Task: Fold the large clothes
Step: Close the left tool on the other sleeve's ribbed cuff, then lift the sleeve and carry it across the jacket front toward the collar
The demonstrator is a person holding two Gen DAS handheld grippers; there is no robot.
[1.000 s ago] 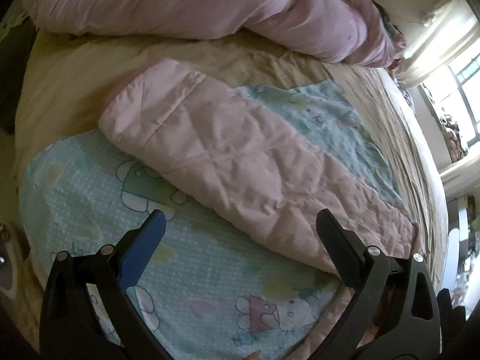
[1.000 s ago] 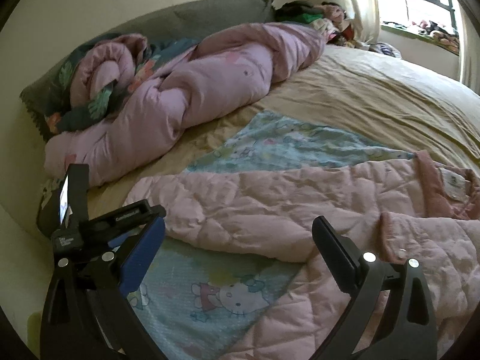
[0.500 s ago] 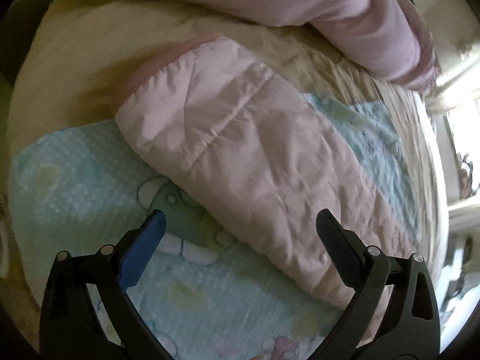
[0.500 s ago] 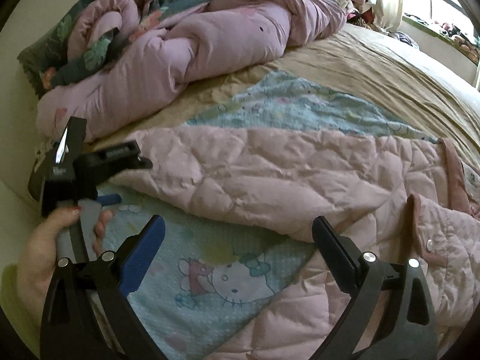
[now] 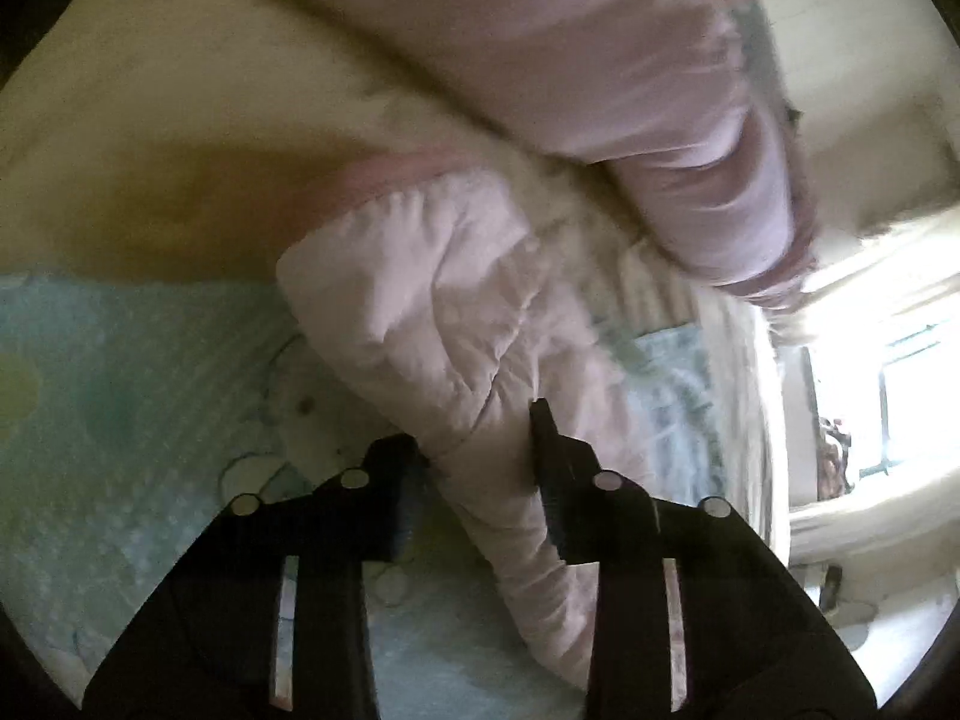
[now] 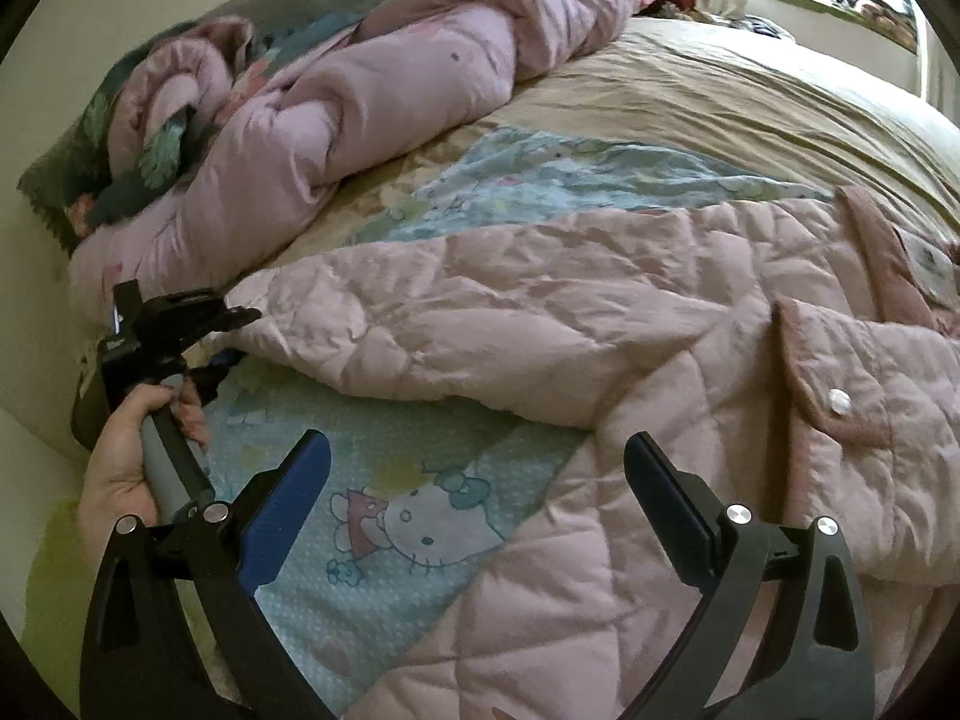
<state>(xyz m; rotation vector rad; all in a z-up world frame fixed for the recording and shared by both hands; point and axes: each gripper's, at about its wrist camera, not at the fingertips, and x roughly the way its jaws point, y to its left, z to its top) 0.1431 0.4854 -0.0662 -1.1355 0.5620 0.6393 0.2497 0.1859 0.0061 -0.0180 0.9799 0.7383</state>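
A pink quilted jacket [image 6: 600, 312] lies spread on the bed, one sleeve [image 5: 456, 324] stretched out to the left. My left gripper [image 5: 480, 444] has its jaws closed in on the sleeve near the cuff end, pinching the fabric; it also shows in the right wrist view [image 6: 222, 336], held by a hand at the sleeve's tip. My right gripper [image 6: 480, 480] is open and empty, hovering above the jacket's lower body and the sheet. A snap flap [image 6: 834, 384] shows on the jacket front.
A light blue Hello Kitty sheet [image 6: 384, 516] lies under the jacket on a beige bed cover [image 6: 720, 96]. A rolled lilac duvet [image 6: 372, 96] lies along the back by the wall. A bright window [image 5: 900, 396] is at the right.
My left gripper moved down onto the sleeve end and closed on it from wide open. My right gripper moved slightly closer over the jacket and stayed open.
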